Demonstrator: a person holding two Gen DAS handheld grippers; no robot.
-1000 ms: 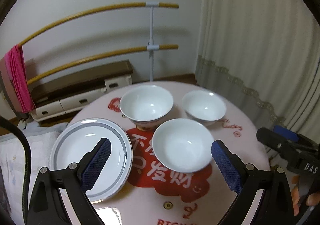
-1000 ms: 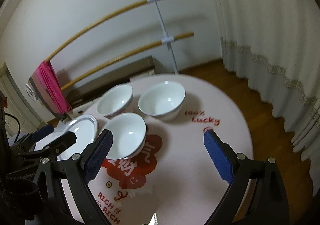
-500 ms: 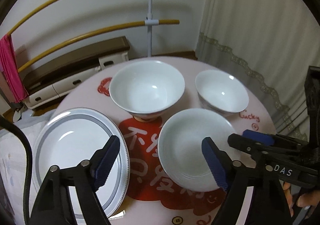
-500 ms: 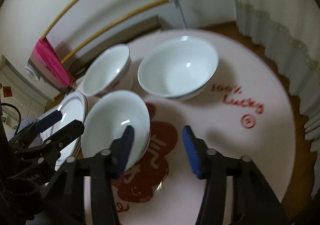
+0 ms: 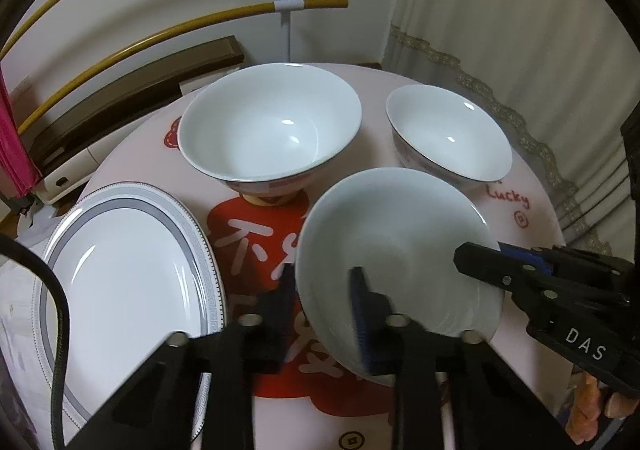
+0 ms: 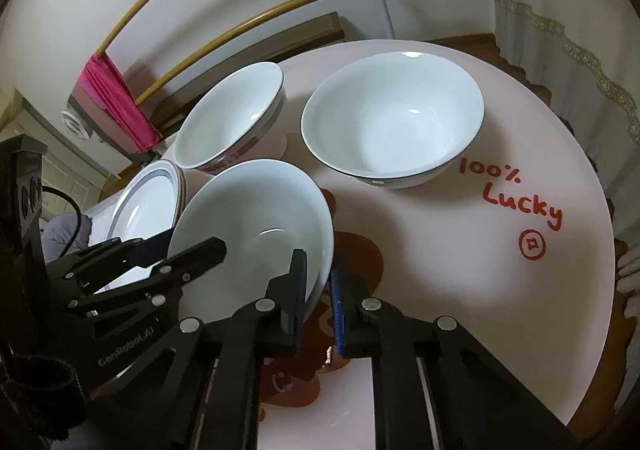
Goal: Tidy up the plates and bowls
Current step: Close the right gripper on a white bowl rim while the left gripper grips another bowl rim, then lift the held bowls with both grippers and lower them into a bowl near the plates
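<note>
Two grippers pinch one shallow white bowl (image 5: 394, 246) nearest the cameras: the left gripper (image 5: 322, 304) closed on its near-left rim, the right gripper (image 6: 318, 292) closed on its right rim. At nine o'clock lies a grey-banded plate (image 5: 120, 282). Farther, at twelve, stands a deep bowl (image 5: 270, 134); at two, a smaller bowl (image 5: 448, 136), all on a round pink table (image 6: 460, 270).

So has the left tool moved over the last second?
Yes. The left tool has advanced over the table and closed from wide open onto the near shallow bowl's left rim, beside the plate.
</note>
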